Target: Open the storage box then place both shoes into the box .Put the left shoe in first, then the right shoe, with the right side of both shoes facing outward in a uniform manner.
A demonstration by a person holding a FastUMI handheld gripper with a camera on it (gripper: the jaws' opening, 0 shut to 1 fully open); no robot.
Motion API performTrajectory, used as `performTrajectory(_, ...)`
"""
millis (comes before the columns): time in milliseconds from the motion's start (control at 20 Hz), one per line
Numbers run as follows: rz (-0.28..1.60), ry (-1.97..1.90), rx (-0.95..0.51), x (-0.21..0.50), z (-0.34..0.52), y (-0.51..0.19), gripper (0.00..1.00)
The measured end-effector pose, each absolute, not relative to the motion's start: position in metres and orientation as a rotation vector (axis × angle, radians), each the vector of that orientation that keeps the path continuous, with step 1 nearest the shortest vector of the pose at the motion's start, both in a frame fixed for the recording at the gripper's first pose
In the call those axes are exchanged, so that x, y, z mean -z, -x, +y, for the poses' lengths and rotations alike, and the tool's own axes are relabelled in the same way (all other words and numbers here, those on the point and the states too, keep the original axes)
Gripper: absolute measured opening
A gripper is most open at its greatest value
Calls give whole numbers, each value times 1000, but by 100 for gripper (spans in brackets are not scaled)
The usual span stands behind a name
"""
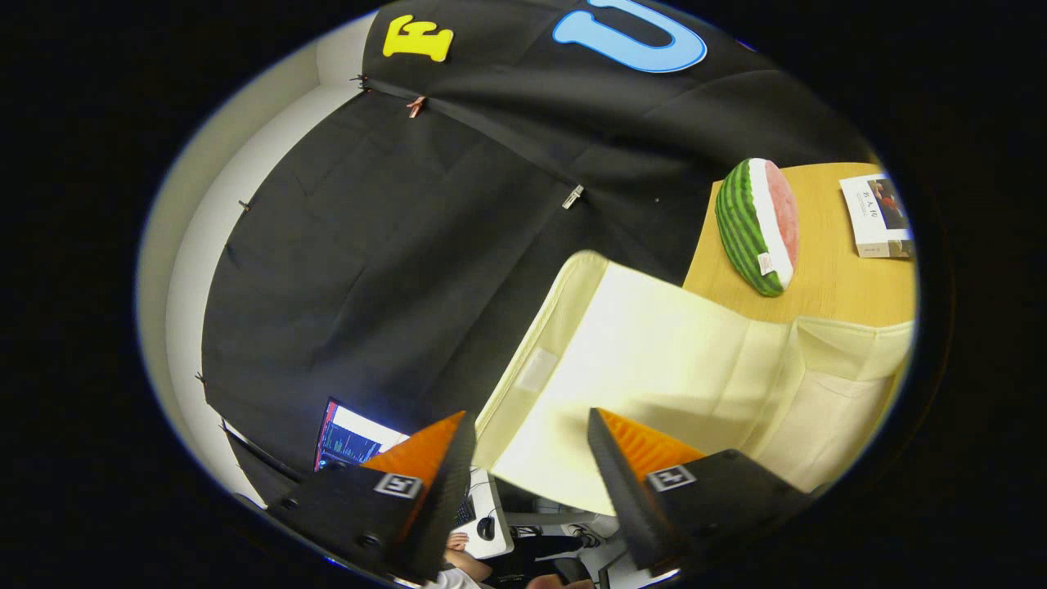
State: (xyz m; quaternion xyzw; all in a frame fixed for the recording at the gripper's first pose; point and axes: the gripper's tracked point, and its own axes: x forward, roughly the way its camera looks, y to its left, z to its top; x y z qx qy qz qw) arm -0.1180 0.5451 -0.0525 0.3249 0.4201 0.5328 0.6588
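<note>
A pale cream fabric storage box (826, 401) rests on a wooden table (826, 282). Its wide lid flap (654, 352) is raised and swung away from the box body, its inner face turned toward me. My gripper (527, 417) is open, its fingers well apart. The lid's free edge (523, 470) runs across the gap between them, just ahead of the fingertips, and neither finger visibly presses on it.
A watermelon-slice cushion (757, 225) and a book (879, 217) lie on the table beyond the box. The black cloth wall (393, 245) hangs behind. Past the fingers are a lit monitor (352, 438), a desk with a mouse (486, 528) and a person's hand (458, 542).
</note>
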Motion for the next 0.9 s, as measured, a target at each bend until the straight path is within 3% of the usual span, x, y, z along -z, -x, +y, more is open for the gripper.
performTrajectory(50, 943, -739, -1203, 51, 540, 117, 97)
performTrajectory(450, 750, -704, -1072, 27, 440, 95, 97)
performTrajectory(700, 611, -505, -885, 45, 338, 69, 97)
performTrajectory(900, 604, -419, -706, 76, 253, 60, 97)
